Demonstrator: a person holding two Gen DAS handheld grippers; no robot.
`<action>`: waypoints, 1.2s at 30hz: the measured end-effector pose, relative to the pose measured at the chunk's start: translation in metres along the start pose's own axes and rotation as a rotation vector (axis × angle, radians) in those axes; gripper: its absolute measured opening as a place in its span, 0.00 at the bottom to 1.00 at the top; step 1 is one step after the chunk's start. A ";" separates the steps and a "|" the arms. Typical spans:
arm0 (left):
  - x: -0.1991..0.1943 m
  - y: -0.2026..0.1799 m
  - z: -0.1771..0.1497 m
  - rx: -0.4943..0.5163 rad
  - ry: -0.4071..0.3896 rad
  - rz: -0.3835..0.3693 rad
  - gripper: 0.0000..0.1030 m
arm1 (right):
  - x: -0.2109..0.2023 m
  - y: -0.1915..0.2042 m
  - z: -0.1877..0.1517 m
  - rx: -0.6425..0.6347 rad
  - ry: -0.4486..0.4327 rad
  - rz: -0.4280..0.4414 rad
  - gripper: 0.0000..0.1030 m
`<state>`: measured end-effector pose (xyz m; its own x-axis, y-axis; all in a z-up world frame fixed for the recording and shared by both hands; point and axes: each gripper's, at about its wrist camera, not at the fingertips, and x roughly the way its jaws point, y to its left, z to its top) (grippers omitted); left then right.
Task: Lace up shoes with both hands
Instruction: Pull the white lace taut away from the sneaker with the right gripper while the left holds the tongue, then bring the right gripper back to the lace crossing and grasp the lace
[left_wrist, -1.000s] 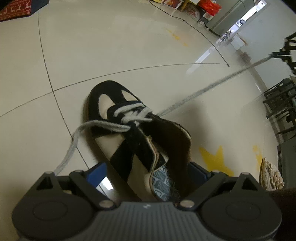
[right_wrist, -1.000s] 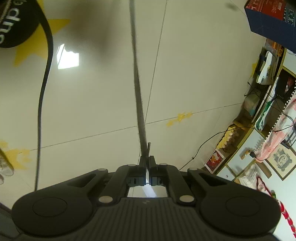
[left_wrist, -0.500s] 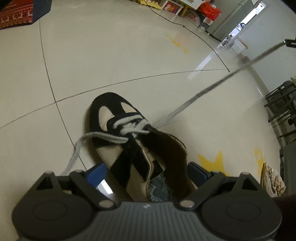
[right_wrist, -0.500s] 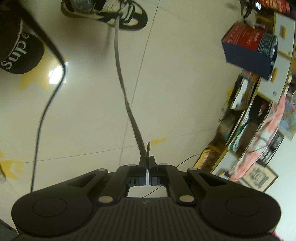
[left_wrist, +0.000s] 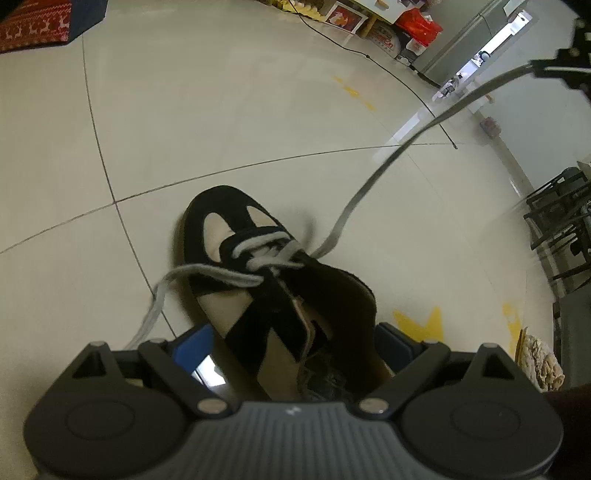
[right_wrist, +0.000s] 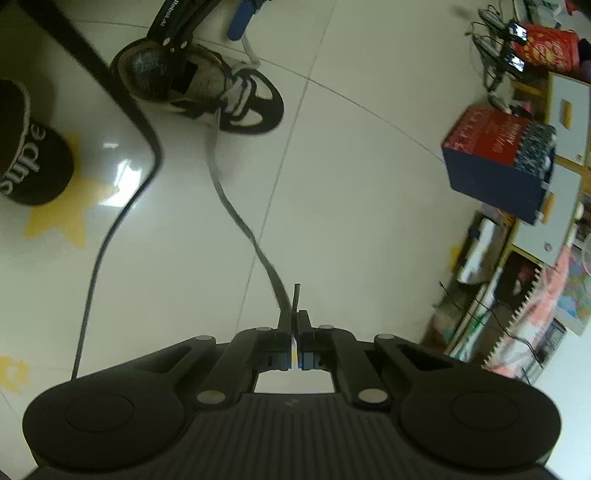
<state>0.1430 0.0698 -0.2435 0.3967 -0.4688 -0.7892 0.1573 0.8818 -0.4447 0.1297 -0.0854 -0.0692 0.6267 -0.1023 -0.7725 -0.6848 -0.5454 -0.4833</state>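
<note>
A black and cream shoe (left_wrist: 236, 236) stands on the tiled floor, toe pointing away in the left wrist view. My left gripper (left_wrist: 291, 345) has a blue pad (left_wrist: 192, 347) on each side of the shoe's heel end and holds it. One grey lace end (left_wrist: 159, 306) lies loose to the left. The other lace (left_wrist: 369, 184) curves up to my right gripper (left_wrist: 550, 70). In the right wrist view the right gripper (right_wrist: 294, 325) is shut on that lace (right_wrist: 236, 214), its tip sticking out past the fingers. The shoe (right_wrist: 251, 107) lies far off at top left.
A black cap (right_wrist: 26, 158) with white lettering and a black cable (right_wrist: 110, 229) lie left of the lace. A red and blue box (right_wrist: 498, 158) stands at the right, with shelves and clutter behind it. Yellow star stickers (left_wrist: 421, 325) mark the floor. Black metal frames (left_wrist: 554, 221) stand at the right.
My right gripper moved and turned, so the shoe came into its view. The lace it holds went from taut and straight to a slack curve. The left gripper and shoe stayed put.
</note>
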 end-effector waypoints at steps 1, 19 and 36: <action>0.001 0.002 -0.001 -0.005 0.003 0.001 0.92 | 0.005 0.002 0.005 0.001 -0.013 0.019 0.03; -0.016 -0.005 -0.005 0.052 -0.027 -0.017 0.92 | 0.030 0.018 0.026 0.218 -0.129 0.166 0.03; -0.001 0.007 -0.006 0.001 -0.022 0.005 0.74 | 0.096 0.045 0.055 0.645 -0.447 0.257 0.03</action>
<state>0.1381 0.0757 -0.2486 0.4172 -0.4634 -0.7818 0.1561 0.8840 -0.4407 0.1381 -0.0738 -0.1878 0.3078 0.2568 -0.9162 -0.9509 0.0488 -0.3058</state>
